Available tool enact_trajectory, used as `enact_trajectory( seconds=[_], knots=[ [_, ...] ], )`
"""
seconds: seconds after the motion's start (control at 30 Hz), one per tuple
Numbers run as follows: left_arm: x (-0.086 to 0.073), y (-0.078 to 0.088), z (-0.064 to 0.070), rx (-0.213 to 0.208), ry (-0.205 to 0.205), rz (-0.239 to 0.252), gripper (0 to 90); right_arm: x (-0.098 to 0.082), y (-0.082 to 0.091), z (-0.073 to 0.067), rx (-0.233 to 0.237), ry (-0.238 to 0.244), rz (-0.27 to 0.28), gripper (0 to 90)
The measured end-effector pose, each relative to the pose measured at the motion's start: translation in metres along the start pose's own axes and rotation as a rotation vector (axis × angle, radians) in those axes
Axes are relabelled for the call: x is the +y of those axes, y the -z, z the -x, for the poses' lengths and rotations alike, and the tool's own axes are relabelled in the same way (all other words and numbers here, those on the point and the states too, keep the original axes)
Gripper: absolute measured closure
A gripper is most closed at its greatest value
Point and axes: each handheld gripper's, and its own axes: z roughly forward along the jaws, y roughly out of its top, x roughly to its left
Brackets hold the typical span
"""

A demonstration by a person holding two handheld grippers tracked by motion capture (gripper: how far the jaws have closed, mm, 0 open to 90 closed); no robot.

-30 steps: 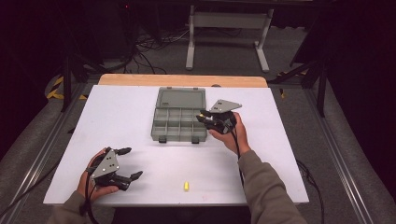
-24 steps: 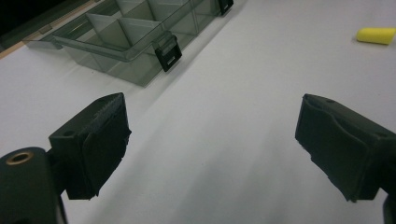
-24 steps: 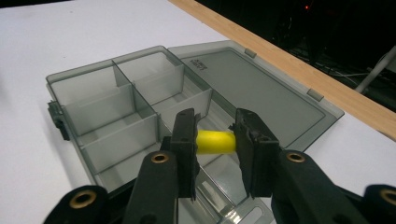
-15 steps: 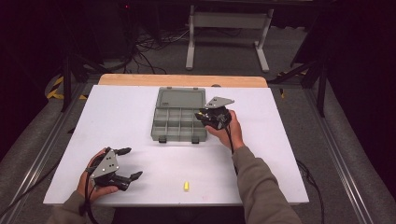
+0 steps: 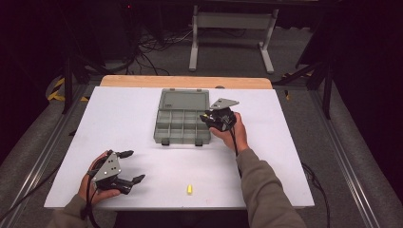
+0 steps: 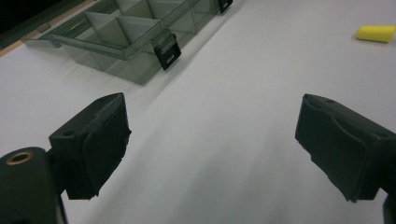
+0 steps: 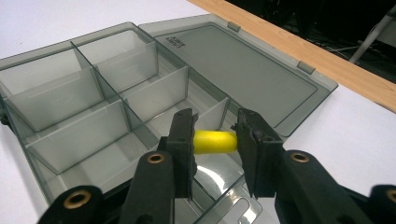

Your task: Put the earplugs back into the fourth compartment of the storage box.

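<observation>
The right gripper (image 7: 215, 140) has its two jaws pressed on the ends of a small yellow plug (image 7: 214, 142), one jaw on each end, so the plug sits across the gap like a little bridge. Holding it by the ends keeps the soft plug from rolling away. Right under the jaws is the box (image 7: 93, 116), a grey see-through case cut into many small pockets. The plug hangs just over a pocket near the box's right edge, by the lid side, and I think that is where it is meant to drop. Just past the jaws lies the lid (image 7: 243, 70), folded flat open on the table so nothing blocks the way in. In the high view this gripper (image 5: 215, 118) sits at the right side of the box (image 5: 183, 121). The left gripper (image 6: 210, 140) has its jaws wide apart with nothing between them, just white table (image 6: 224, 93). It rests low near the table, waiting its turn. Far ahead of its jaws and off to the right lies a second plug (image 6: 375, 33), well apart from them, likely the next one to pick up. The high view shows this plug (image 5: 189, 189) between the two hands, near the front edge.
</observation>
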Motion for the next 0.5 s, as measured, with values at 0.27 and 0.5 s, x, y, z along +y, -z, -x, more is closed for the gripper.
enact_trajectory(
  seconds=[0.27, 0.5],
  knots=[
    [-0.0002, -0.0001, -0.0001, 0.001, -0.001, -0.004, 10.6, 0.0009, 0.0038, 0.0003, -0.017, -0.006, 0.022, 63.1],
    [-0.0004, 0.0008, 0.0001, 0.003, 0.000, -0.003, 10.7, 0.0011, 0.0027, -0.0003, -0.010, 0.003, 0.016, 62.8]
  ],
)
